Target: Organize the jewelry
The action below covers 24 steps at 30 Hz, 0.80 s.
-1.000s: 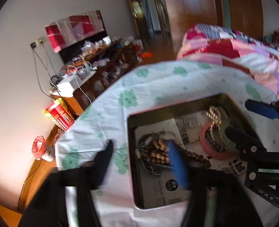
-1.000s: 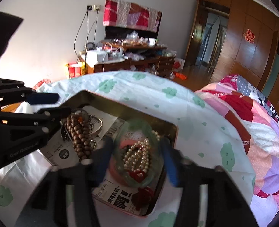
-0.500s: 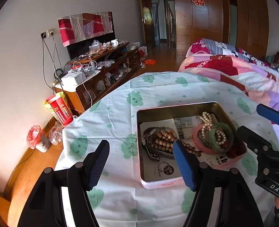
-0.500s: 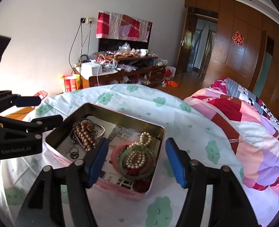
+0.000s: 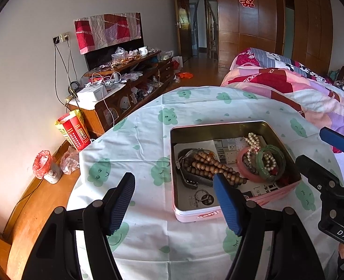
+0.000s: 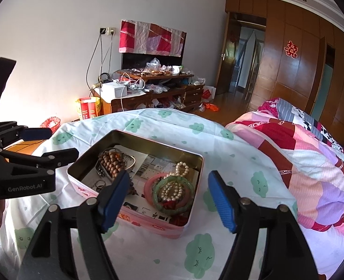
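Observation:
A pink tin [image 5: 195,214] stands open on the clothed table. In it lie a string of brown wooden beads [image 5: 216,165], a pearl necklace [image 5: 253,140], a pink bangle [image 5: 241,161], a green bangle [image 5: 271,161] and a small ring [image 5: 202,196]. My left gripper [image 5: 175,201] hangs open above the tin's near left corner, holding nothing. My right gripper [image 6: 167,200] hovers over the tin [image 6: 162,144] above the green bangle [image 6: 158,198] and pearls [image 6: 172,190]. Its jaws are opening, with nothing gripped. Each gripper shows in the other's view, the right gripper [image 5: 323,155] and the left gripper [image 6: 53,143].
A white tablecloth with green clouds [image 5: 137,140] covers the table, and bare wood [image 5: 32,210] shows at its left edge. A bed with a patchwork quilt [image 5: 288,86] lies close on the right. A cluttered wooden cabinet [image 5: 125,88] and a red box [image 5: 74,130] stand by the wall.
Both grippers have drawn back and up from the tin. The right gripper's jaws have spread wider, away from the green bangle, which lies in the tin.

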Available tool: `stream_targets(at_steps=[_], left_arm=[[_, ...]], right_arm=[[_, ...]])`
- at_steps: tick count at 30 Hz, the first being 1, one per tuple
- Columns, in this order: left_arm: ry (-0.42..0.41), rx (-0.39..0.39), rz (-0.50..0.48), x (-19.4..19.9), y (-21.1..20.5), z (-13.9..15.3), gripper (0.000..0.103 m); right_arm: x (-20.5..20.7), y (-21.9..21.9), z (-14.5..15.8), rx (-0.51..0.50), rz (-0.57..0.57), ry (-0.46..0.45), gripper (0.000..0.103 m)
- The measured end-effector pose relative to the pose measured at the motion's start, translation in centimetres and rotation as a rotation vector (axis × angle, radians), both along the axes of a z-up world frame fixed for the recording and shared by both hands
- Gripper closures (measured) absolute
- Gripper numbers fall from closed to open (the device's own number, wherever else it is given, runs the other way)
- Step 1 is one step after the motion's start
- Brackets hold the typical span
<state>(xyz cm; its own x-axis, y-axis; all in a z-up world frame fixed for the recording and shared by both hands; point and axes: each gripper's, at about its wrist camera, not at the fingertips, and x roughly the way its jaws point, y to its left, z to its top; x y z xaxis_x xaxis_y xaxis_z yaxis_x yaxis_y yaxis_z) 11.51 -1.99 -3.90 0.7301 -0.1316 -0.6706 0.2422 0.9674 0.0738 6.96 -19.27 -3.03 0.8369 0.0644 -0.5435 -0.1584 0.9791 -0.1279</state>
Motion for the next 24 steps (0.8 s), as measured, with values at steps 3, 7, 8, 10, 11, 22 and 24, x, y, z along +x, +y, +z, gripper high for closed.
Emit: stream_targets(at_steps=[3, 7, 8, 10, 11, 22, 24], left_arm=[[0.001, 0.000, -0.001, -0.01, -0.01, -0.01, 0.033], [0.004, 0.003, 0.002, -0.17, 0.10, 0.02, 0.033], [0.006, 0.003, 0.002, -0.19, 0.14, 0.03, 0.033], [0.007, 0.005, 0.003, -0.28, 0.17, 0.01, 0.033], [0.007, 0.005, 0.002, -0.28, 0.17, 0.00, 0.033], [0.006, 0.007, 0.004, -0.38, 0.18, -0.06, 0.033], [0.005, 0.007, 0.003, -0.42, 0.22, -0.10, 0.033]], right_arm=[[-0.09, 0.06, 0.03, 0.005, -0.001, -0.001, 0.031], [-0.20, 0.06, 0.05, 0.005, -0.001, -0.004, 0.028], [-0.22, 0.05, 0.07, 0.006, -0.001, -0.006, 0.028], [-0.20, -0.02, 0.08, 0.007, -0.003, -0.006, 0.027], [-0.23, 0.00, 0.08, 0.006, -0.002, -0.005, 0.027], [-0.41, -0.04, 0.14, 0.003, 0.001, -0.010, 0.026], [-0.42, -0.04, 0.14, 0.003, 0.001, -0.010, 0.026]])
